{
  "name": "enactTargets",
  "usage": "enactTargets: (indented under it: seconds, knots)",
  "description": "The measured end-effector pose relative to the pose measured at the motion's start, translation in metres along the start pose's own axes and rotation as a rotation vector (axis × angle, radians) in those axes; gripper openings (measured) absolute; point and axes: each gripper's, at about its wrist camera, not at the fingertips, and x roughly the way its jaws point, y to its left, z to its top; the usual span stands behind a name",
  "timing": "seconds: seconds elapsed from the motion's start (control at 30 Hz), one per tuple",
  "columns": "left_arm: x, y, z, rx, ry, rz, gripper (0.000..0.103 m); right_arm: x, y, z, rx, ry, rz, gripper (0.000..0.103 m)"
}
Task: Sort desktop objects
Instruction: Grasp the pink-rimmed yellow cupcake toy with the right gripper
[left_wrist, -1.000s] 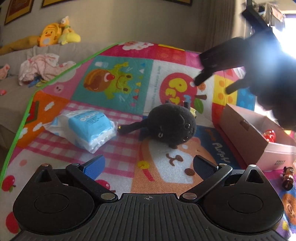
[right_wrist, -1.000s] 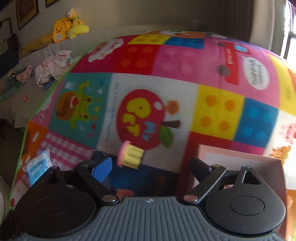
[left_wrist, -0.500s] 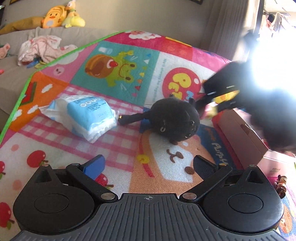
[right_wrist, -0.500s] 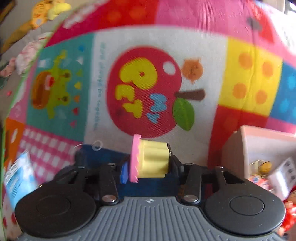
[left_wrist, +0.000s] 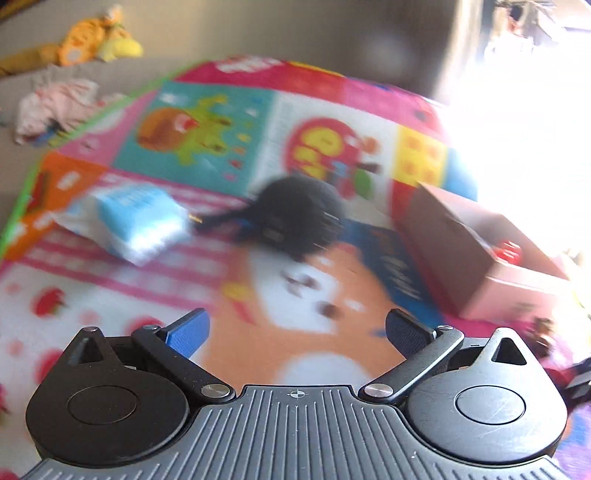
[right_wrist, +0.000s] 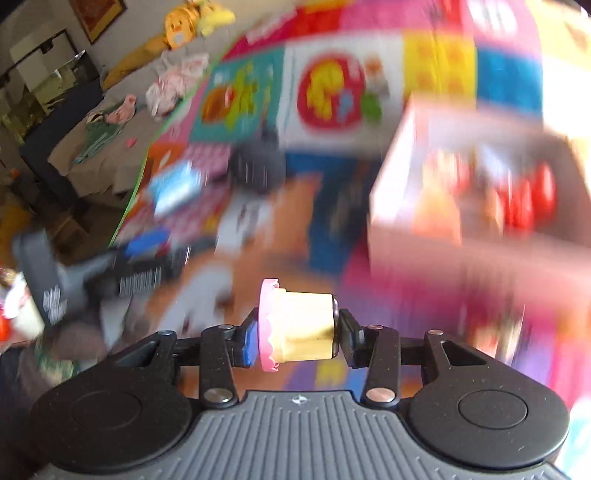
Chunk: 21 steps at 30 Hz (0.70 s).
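My right gripper (right_wrist: 297, 338) is shut on a small toy cupcake (right_wrist: 299, 328), yellow with a pink frilled top, held sideways above the mat. The pink cardboard box (right_wrist: 436, 206) with red toys inside lies ahead and to the right, blurred. In the left wrist view my left gripper (left_wrist: 297, 330) stands open over the mat with nothing between its fingers. A black plush toy (left_wrist: 299, 218) lies ahead of it, a blue and white tissue pack (left_wrist: 140, 221) to its left, and the pink box (left_wrist: 476, 254) to the right.
A colourful play mat (left_wrist: 207, 144) covers the surface; its green edge runs along the left. Beyond it lie a pile of clothes (left_wrist: 59, 107) and a yellow plush (left_wrist: 92, 44). Small toys (left_wrist: 543, 328) lie near the box. Bright window glare fills the upper right.
The right gripper closed on the cupcake, lifted it off the mat and swung back and toward the pink box. It has left the left wrist view. The left gripper shifted slightly.
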Motion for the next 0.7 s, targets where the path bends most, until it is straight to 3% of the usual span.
enactTargets:
  seconds: [0.17,0.3,0.37,0.43,0.53,0.6,0.7]
  knots:
    - [0.003,-0.045,-0.012,0.135,0.018,-0.071,0.103,-0.009,-0.022,-0.032,0.077,-0.065,0.041,0.042]
    - [0.005,-0.067,-0.018,0.198,0.015,-0.058,0.103,-0.022,-0.034,-0.043,0.063,-0.151,-0.079,0.057]
    - [0.007,-0.069,-0.019,0.195,0.032,-0.048,0.103,-0.028,-0.043,-0.047,0.078,-0.167,-0.1,0.06]
    - [0.01,-0.07,-0.02,0.188,0.05,-0.03,0.103,-0.034,-0.055,-0.05,0.107,-0.192,-0.12,0.069]
    - [0.008,-0.065,-0.015,0.179,0.044,-0.016,0.103,-0.038,-0.061,-0.057,0.1,-0.244,-0.216,0.079]
    - [0.004,-0.058,-0.005,0.186,-0.02,0.065,0.103,-0.036,-0.066,-0.059,0.084,-0.272,-0.267,0.082]
    - [0.003,-0.034,0.022,0.14,-0.128,0.315,0.103,-0.035,-0.071,-0.061,0.095,-0.287,-0.278,0.087]
